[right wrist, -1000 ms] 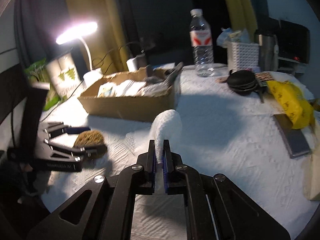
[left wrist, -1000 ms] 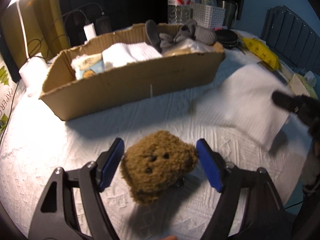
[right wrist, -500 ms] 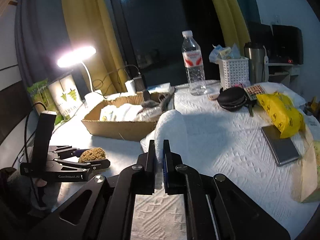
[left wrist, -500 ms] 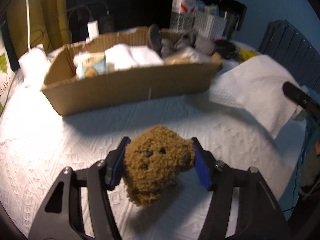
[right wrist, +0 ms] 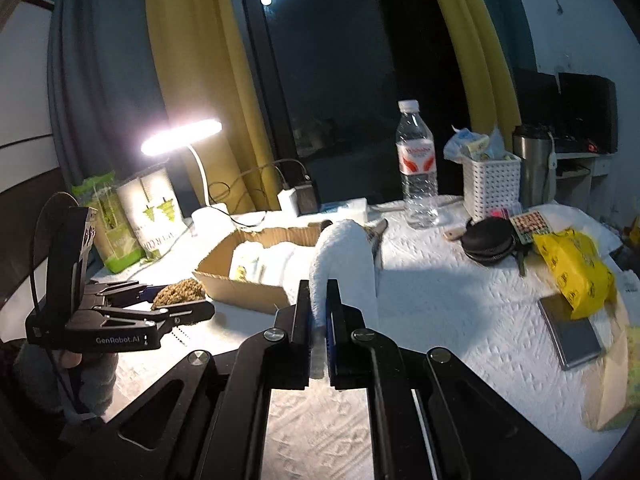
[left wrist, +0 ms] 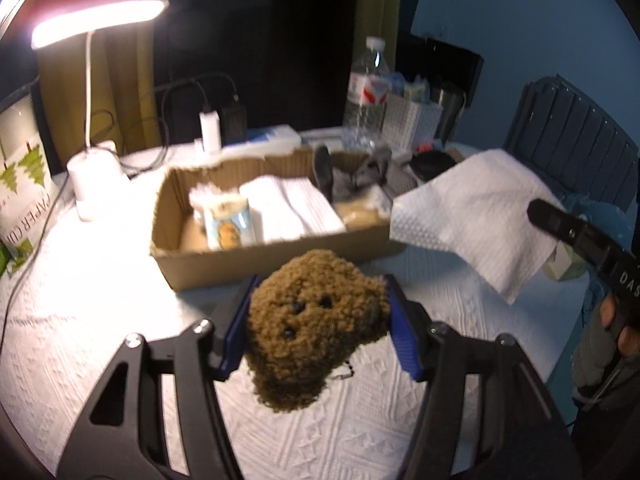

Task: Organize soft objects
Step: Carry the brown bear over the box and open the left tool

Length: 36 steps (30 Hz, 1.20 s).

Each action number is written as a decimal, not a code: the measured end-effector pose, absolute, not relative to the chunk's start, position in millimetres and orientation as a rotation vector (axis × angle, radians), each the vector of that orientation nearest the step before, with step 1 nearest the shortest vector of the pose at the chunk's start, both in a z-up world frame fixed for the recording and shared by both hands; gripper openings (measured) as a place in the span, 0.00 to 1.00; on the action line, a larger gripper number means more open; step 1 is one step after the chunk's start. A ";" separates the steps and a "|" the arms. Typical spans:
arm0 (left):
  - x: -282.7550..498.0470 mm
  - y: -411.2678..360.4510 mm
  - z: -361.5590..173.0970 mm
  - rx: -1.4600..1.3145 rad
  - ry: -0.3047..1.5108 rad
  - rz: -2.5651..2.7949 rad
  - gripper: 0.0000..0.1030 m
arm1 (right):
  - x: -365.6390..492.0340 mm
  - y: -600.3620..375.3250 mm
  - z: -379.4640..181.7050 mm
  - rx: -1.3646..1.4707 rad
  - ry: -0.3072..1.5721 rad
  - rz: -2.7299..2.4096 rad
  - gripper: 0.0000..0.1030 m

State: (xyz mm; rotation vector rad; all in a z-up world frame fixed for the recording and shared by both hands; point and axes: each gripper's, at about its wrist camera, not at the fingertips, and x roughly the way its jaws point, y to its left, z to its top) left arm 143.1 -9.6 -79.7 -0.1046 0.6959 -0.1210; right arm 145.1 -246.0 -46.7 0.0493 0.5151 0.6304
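My left gripper (left wrist: 318, 320) is shut on a brown fuzzy bear head (left wrist: 316, 328) and holds it above the white tablecloth, in front of the cardboard box (left wrist: 256, 258). It also shows in the right wrist view (right wrist: 178, 294). My right gripper (right wrist: 318, 308) is shut on a white cloth (right wrist: 346, 264), lifted off the table and hanging beside the box's right end; the cloth shows in the left wrist view (left wrist: 476, 216). The box (right wrist: 240, 290) holds folded white cloths (left wrist: 292, 208), a small printed pack (left wrist: 228, 226) and grey soft items (left wrist: 352, 180).
A lit desk lamp (left wrist: 92, 28) stands left of the box. A water bottle (right wrist: 416, 168), white basket (right wrist: 492, 184), steel mug (right wrist: 534, 164), black case (right wrist: 490, 240), yellow bag (right wrist: 572, 272) and grey notebook (right wrist: 570, 332) lie to the right. Chargers and cables (left wrist: 216, 128) sit behind the box.
My left gripper closed on the bear head and lifted it toward the box. My right gripper raised the white cloth off the table, nearer the box.
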 end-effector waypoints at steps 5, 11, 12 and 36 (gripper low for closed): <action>145.6 10.6 -61.5 -0.101 0.645 -0.110 0.60 | 152.3 -231.2 -35.4 0.025 0.497 0.627 0.06; 151.6 38.1 -55.0 -0.104 0.626 -0.094 0.60 | 161.6 -218.3 -24.8 0.024 0.475 0.618 0.06; 152.3 42.0 -55.1 -0.109 0.624 -0.097 0.60 | 162.6 -215.3 -22.8 0.022 0.471 0.620 0.06; 207.6 78.8 -73.3 -0.116 0.625 -0.068 0.60 | 224.8 -160.1 -21.8 -0.039 0.499 0.661 0.06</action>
